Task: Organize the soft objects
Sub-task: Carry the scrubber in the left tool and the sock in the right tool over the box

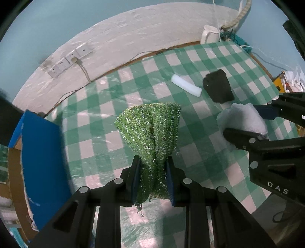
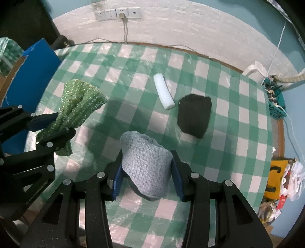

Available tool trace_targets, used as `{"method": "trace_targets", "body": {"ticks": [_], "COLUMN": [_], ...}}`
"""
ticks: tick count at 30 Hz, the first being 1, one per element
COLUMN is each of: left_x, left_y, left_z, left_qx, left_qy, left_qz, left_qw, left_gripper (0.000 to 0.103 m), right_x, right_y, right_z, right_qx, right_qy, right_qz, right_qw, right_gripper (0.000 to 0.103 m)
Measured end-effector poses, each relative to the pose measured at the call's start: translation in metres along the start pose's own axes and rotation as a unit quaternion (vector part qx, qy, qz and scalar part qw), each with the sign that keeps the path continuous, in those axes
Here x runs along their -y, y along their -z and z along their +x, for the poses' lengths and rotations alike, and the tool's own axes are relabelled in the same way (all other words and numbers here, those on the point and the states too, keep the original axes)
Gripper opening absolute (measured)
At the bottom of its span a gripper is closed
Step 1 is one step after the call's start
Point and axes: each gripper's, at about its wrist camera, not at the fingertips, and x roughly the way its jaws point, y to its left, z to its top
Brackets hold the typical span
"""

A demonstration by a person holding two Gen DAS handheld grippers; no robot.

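My left gripper (image 1: 152, 164) is shut on a glittery green scrubber cloth (image 1: 150, 129) and holds it above the checked table; it also shows in the right wrist view (image 2: 80, 103). My right gripper (image 2: 146, 171) is shut on a folded pale grey-blue cloth (image 2: 145, 162), which also shows at the right of the left wrist view (image 1: 244, 118). A white foam piece (image 2: 164, 91) and a black sponge (image 2: 194, 116) lie on the green-and-white checked tablecloth (image 2: 238, 145) beyond both grippers. The two grippers are side by side, left one to the left.
A blue cardboard box (image 1: 42, 162) stands at the table's left edge, close to the left gripper. A white kettle (image 1: 209, 34) and cables sit at the far right corner. A wall with sockets (image 2: 118, 13) runs behind. Clutter lies off the right edge (image 2: 282, 177).
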Motion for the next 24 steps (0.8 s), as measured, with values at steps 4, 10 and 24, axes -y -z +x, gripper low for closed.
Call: {"method": "trace_targets", "body": {"ticks": [4, 10, 24], "left_x": [-0.011, -0.021, -0.067], "left_y": [0.005, 0.013, 0.031], "left_z": [-0.013, -0.032, -0.064], "left_qx": [0.007, 0.018, 0.040], "left_qy": [-0.010, -0.027, -0.058], "left_qz": [-0.011, -0.026, -0.066], "left_qw": [0.9999, 0.9991, 0.9953], "left_gripper": [0.025, 0.025, 0.025], "right_x": [-0.006, -0.020, -0.061], "right_y": [-0.005, -0.011, -0.031], "right_z": [-0.007, -0.023, -0.046], "right_qx": [0.008, 0.023, 0.049], "right_qy": [-0.001, -0.003, -0.017], "right_qz": [-0.006, -0.017, -0.043], "right_qw": [1.000, 1.000, 0.998], "right_gripper": [0.045, 0.045, 0.045]}}
